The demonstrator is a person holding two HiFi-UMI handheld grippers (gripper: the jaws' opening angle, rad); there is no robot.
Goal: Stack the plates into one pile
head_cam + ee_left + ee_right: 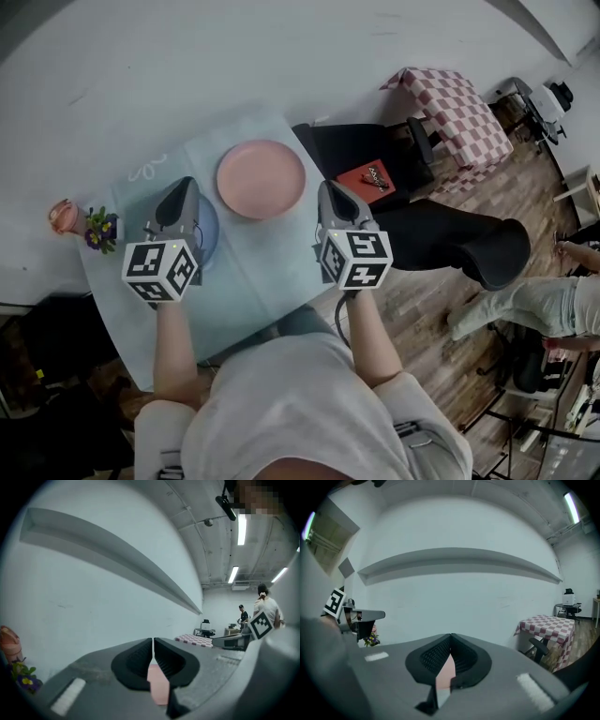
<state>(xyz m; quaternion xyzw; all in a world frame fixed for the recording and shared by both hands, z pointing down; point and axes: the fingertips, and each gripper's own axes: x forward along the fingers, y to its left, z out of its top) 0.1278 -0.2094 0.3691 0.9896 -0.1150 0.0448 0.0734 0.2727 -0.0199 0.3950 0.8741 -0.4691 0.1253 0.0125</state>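
I hold my left tool [186, 185] and my right tool [330, 186] side by side above the surface [272, 258], which has a pale blue cloth on it. Both tools are closed, their jaws meeting tip to tip with nothing gripped between them. In the left gripper view and the right gripper view a strip of pink shows through the gap behind each pair of jaws.

The pink plate [261, 178] lies flat on the cloth toward the far edge, between the two tool tips as I look down, and neither tool touches it. The blue plate [210, 236] lies nearer to me and to the left of the pink one. Most of it is hidden under my left tool, so only its right edge shows. The two plates sit apart, not stacked.

At the left end of the surface stand a small bunch of purple and yellow flowers [99, 230] and a pink cup [64, 217] just beside it. To the right of the surface is a black chair [361, 150] with a red packet [373, 177] on its seat, and past that a table with a red checked cloth [455, 112].
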